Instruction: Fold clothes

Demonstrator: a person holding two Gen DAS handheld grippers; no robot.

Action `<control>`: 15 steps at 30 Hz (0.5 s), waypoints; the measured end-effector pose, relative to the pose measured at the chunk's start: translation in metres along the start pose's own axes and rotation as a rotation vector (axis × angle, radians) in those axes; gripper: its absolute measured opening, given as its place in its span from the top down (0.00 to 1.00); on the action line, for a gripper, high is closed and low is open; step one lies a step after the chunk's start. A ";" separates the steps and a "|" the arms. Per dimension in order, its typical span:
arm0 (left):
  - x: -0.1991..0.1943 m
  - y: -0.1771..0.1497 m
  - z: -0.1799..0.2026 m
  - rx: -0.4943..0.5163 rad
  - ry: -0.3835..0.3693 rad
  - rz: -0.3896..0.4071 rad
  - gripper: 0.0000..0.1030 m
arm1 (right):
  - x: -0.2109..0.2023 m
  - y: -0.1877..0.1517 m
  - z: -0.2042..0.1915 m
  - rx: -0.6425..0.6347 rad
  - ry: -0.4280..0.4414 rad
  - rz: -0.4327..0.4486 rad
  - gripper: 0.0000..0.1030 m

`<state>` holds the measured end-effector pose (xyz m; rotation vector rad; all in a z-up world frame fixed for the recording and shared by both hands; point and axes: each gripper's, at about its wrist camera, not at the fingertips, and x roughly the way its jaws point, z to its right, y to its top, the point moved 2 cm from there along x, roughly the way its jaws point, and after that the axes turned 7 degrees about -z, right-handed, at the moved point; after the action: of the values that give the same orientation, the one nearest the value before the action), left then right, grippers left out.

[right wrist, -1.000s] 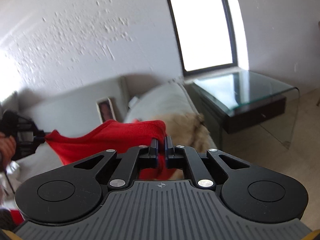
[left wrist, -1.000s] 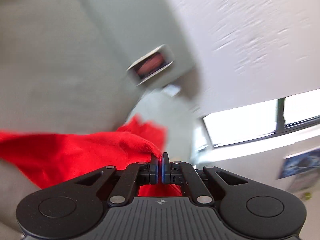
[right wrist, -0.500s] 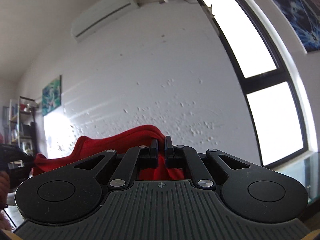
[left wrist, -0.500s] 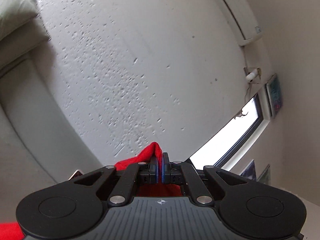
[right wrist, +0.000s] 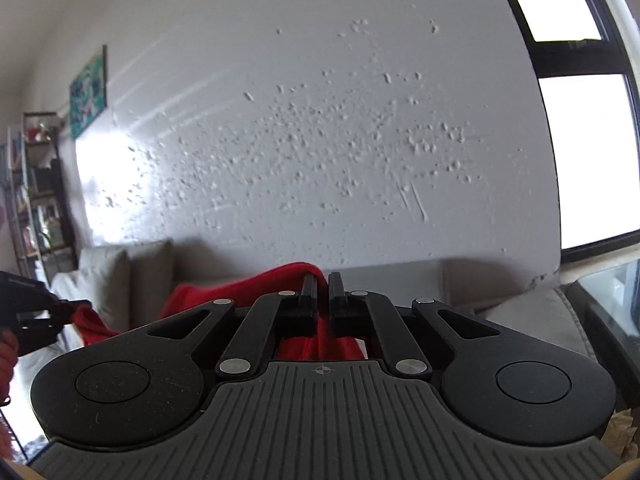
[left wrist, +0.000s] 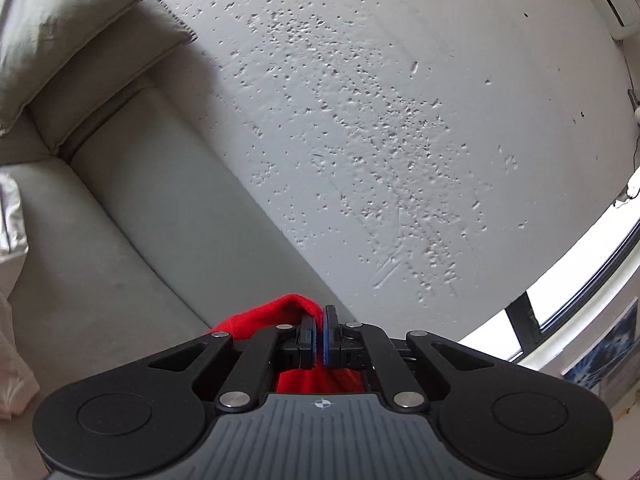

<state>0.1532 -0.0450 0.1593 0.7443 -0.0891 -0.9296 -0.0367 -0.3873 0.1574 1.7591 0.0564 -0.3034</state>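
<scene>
the left tool [left wrist: 319, 314] is clamped on an edge of the red garment [left wrist: 276, 314]; the right tool [right wrist: 323, 284] is clamped on another edge. the garment is held up between them in front of the grey sofa [left wrist: 132, 216] and white wall [right wrist: 320, 140].
</scene>
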 end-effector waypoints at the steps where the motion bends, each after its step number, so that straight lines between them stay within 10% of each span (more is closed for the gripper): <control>1: -0.001 0.009 0.013 0.038 -0.044 0.032 1.00 | 0.019 0.005 0.001 -0.011 -0.025 -0.004 0.96; 8: -0.052 0.025 0.084 0.268 -0.182 0.187 1.00 | -0.023 0.058 -0.013 -0.107 -0.039 0.220 0.96; 15: -0.010 -0.068 -0.026 0.172 0.030 -0.085 1.00 | -0.007 -0.055 0.008 -0.096 -0.039 -0.108 0.96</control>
<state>0.1099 -0.0482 0.1001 0.9269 -0.1130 -0.9998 -0.0565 -0.3823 0.1049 1.6575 0.1355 -0.4072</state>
